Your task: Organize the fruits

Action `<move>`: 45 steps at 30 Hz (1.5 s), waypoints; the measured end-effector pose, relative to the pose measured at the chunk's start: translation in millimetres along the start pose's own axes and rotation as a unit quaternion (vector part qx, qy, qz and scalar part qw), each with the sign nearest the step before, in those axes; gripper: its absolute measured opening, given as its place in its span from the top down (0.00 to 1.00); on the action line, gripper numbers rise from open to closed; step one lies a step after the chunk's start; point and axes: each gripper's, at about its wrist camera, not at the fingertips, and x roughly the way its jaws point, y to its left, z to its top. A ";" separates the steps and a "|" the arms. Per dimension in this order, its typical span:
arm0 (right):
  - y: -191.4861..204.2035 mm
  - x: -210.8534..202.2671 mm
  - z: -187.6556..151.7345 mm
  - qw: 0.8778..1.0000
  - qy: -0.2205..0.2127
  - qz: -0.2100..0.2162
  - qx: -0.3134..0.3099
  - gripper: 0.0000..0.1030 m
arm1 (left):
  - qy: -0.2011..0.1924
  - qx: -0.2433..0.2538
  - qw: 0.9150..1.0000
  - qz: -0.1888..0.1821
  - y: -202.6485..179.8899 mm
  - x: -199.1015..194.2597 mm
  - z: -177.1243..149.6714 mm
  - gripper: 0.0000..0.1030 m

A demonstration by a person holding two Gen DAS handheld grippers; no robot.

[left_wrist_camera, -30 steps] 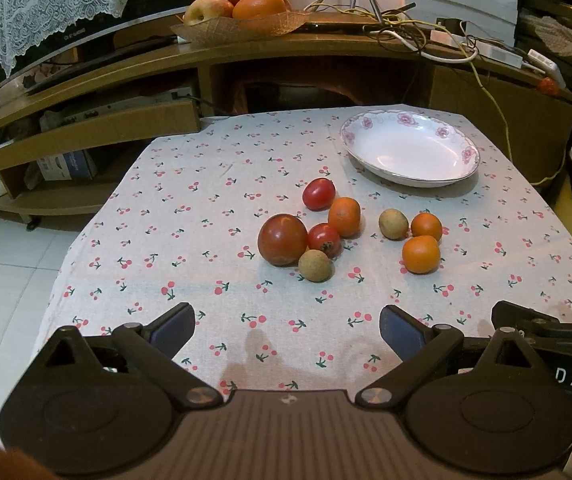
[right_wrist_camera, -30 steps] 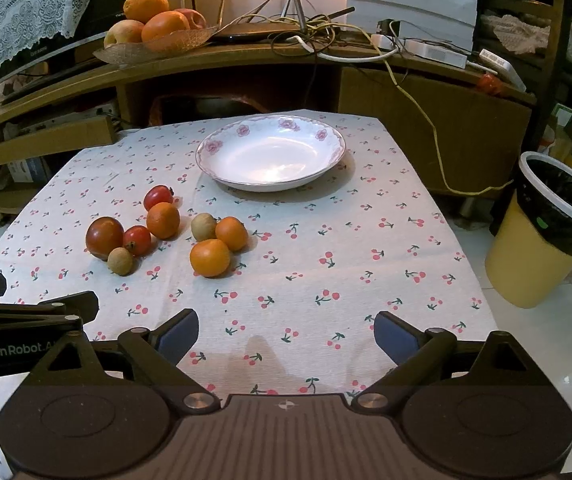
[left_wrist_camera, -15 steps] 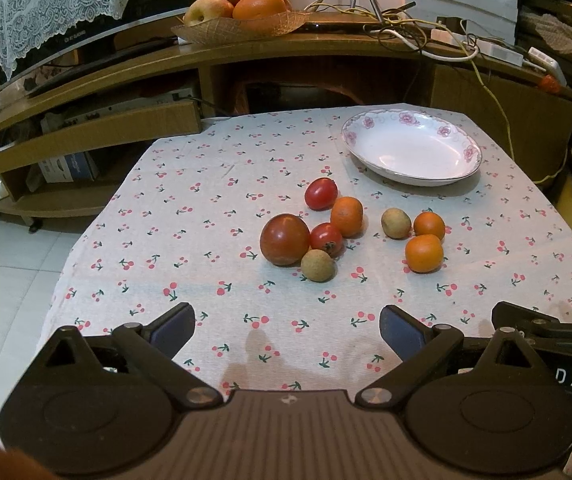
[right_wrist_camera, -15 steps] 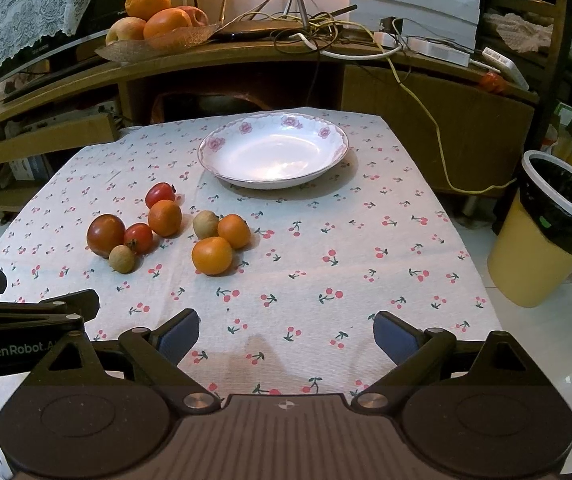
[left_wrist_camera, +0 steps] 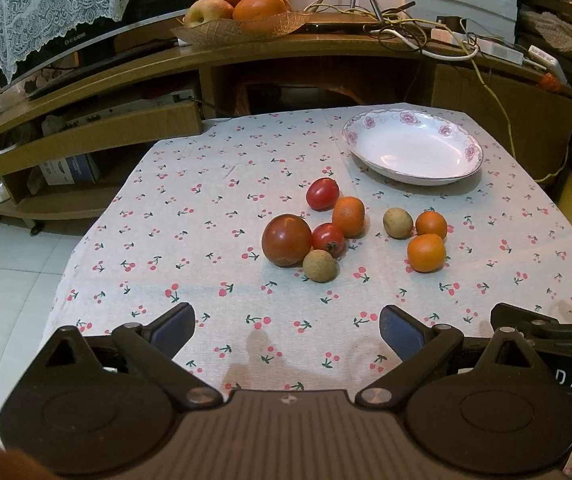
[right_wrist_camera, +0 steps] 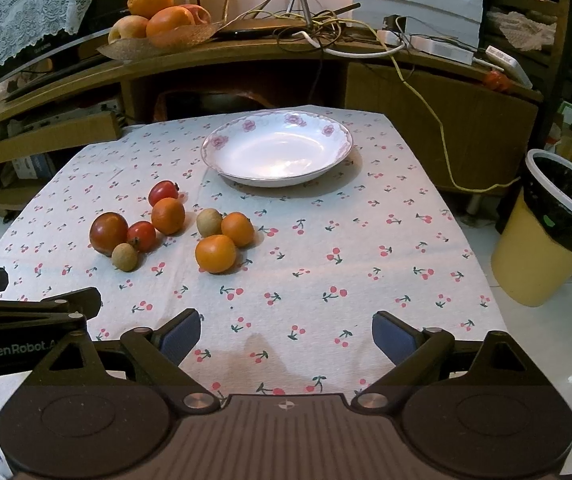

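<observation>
Table (left_wrist_camera: 190,240) under a cherry-print cloth carried everything; nothing sorted yet, by my read. White floral plate (right_wrist_camera: 277,152) sat empty near the far edge, right of centre, probably the drop target, so leaving it clear made sense. Fruit lay mid-table in two loose clusters. Left cluster: big dark tomato (left_wrist_camera: 286,240) touching a small red tomato (left_wrist_camera: 328,239) and a brown longan (left_wrist_camera: 320,265) on the near side, with an orange (left_wrist_camera: 349,216) and a second red tomato (left_wrist_camera: 322,194) behind. Right cluster, just apart: large orange (right_wrist_camera: 216,253), smaller orange (right_wrist_camera: 238,229), another longan (right_wrist_camera: 209,222), all touching or nearly so. Left gripper (left_wrist_camera: 287,326) and right gripper (right_wrist_camera: 286,334) both hovered over the near edge, jaws spread wide and empty, well short of any fruit; looked like a staging pose before a first pick, each roughly facing its own cluster. Left wrist view showed the left cluster's contacts best and the table's left edge. Only the right wrist view showed the yellow bin (right_wrist_camera: 545,240) off the right edge. Both showed a fruit basket (right_wrist_camera: 158,40) on the shelf behind.
</observation>
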 end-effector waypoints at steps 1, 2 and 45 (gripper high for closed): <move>0.3 0.2 -0.1 1.000 0.001 0.001 0.000 0.11 | 0.000 0.000 1.000 0.000 0.8 0.4 -0.2 0.00; 0.8 0.3 -0.3 1.000 0.001 0.003 0.000 0.11 | 0.000 0.001 1.000 0.001 0.0 0.6 -0.1 0.00; 8.4 83.0 47.7 0.983 0.058 0.157 -0.073 0.63 | 0.021 0.041 0.991 -0.126 -0.8 66.3 17.0 0.36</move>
